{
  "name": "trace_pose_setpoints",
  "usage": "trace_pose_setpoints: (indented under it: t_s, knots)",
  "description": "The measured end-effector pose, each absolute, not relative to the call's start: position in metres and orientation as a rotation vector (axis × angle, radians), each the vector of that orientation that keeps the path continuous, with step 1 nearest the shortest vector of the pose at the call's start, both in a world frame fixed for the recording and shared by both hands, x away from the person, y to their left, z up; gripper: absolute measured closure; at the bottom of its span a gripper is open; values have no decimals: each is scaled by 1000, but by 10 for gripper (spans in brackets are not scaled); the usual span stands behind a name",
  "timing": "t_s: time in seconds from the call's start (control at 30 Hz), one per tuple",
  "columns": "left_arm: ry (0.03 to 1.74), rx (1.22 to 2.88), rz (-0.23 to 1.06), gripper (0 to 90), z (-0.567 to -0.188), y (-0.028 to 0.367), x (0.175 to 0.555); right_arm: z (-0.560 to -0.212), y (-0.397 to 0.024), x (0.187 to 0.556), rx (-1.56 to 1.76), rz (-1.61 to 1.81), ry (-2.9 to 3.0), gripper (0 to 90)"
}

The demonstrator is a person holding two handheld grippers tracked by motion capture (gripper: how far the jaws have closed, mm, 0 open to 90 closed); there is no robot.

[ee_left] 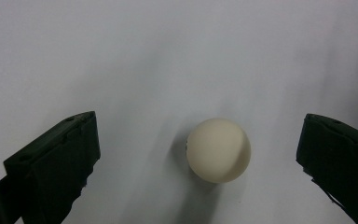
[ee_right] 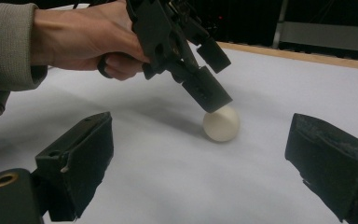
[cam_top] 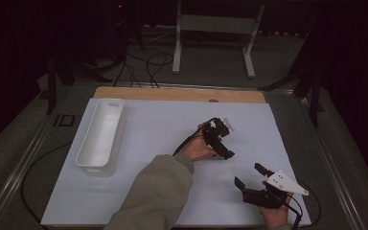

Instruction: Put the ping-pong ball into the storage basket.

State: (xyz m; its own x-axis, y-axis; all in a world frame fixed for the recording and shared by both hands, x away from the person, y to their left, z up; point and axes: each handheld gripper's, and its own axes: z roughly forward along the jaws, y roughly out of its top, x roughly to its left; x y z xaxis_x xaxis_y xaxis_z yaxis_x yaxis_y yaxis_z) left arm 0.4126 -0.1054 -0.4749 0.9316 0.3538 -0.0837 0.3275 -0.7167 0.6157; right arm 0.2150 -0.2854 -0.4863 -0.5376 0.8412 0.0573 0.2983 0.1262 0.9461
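Note:
A cream-white ball (ee_left: 219, 149) lies on the white table sheet (cam_top: 143, 143). My left gripper (ee_left: 198, 139) hangs over it, open, with one black jaw on each side of the ball and neither touching it. The right gripper view shows the same ball (ee_right: 221, 123) just under the lower jaw of the left gripper (ee_right: 224, 79), which a hand in a grey-green sleeve holds. My right gripper (ee_right: 199, 140) is open and empty, low near the table's front right (cam_top: 247, 174), pointing toward the ball. In the high view the left gripper (cam_top: 225, 142) sits mid-table.
A long white tray (cam_top: 100, 136) stands lengthwise at the left of the sheet. A wooden strip (cam_top: 179, 93) runs along the table's far edge. Cables and a metal stand (cam_top: 215, 24) are on the dark floor behind.

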Motion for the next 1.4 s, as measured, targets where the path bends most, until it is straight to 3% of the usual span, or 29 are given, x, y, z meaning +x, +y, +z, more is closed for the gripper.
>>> trace_pose_setpoints:
  t_s: [1.4]
  knots:
    - [501,2469,-5,16,-498,-117,415,-486,-286,215,1099,1416,1909,75]
